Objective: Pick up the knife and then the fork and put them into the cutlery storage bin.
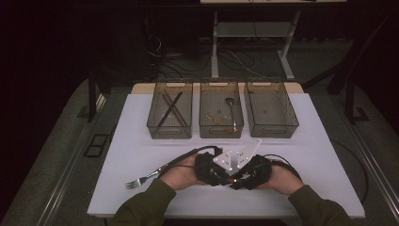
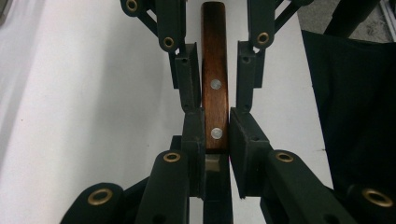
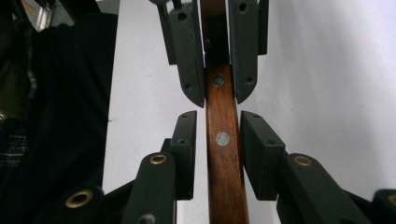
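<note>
The brown wooden handle (image 2: 215,88) with 2 silver rivets stands mid-frame, clamped by the left gripper (image 2: 215,135); the right gripper (image 3: 217,140) brackets it, not pressing.

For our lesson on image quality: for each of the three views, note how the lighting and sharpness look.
High view: dim, black surroundings, the white table the brightest area, the fork small and soft. Left gripper view: even light, the wooden handle sharp, nearest linkages slightly blurred. Right gripper view: pale table nearly washed out, handle rivets crisp, left side dark.
</note>
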Demonstrator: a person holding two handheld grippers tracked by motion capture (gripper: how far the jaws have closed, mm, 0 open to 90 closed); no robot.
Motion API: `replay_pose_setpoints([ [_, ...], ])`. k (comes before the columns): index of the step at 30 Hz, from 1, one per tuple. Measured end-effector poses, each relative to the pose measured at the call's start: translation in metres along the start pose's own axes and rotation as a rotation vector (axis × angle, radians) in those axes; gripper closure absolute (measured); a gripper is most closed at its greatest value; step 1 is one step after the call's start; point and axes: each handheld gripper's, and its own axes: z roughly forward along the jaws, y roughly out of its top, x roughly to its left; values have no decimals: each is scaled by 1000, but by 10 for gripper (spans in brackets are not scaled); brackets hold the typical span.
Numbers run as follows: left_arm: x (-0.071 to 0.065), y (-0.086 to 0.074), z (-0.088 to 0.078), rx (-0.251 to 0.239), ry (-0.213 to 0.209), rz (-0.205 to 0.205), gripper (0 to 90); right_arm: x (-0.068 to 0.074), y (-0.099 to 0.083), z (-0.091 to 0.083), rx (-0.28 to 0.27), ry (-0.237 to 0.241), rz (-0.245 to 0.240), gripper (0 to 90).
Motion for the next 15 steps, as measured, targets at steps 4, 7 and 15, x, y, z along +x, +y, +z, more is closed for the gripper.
replay_pose_setpoints([
  [4, 0, 0, 0, -3, -3, 3, 769, 1, 0, 2, 5, -10, -8, 711],
  [7, 0, 0, -1, 6, -8, 7, 768, 1, 1, 2, 3, -15, -17, 740],
  [15, 1, 0, -4, -23, -5, 20, 765, 1, -1, -2, -14, 10, -7, 753],
])
